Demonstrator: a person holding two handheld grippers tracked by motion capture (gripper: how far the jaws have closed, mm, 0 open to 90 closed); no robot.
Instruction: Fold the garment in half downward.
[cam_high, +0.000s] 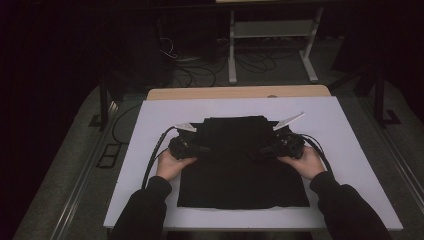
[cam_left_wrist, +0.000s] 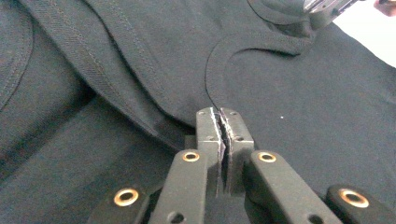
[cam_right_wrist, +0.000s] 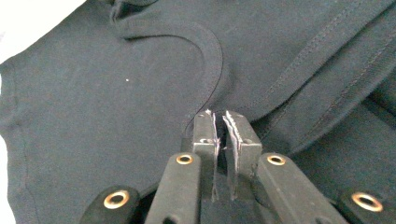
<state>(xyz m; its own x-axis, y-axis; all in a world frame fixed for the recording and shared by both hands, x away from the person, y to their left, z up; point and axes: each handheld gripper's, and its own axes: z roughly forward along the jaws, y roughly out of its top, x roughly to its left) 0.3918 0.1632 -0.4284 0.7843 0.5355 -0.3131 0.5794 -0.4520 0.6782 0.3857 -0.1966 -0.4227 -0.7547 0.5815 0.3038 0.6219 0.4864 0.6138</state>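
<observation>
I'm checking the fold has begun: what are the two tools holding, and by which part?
Both grip the black T-shirt: left tool and right tool are each shut on a folded cloth edge, on opposite sides.

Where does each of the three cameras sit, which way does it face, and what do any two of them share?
High view: above the person's side, looking forward and down on the white table; both sleeves, hands, the left gripper and the right gripper pinching a black shirt.
Left gripper view: rides the left gripper, looking along its shut jaws across the shirt.
Right gripper view: rides the right gripper, facing the shirt the other way.
Shared: both gripper views show the shirt's curved neckline.
</observation>
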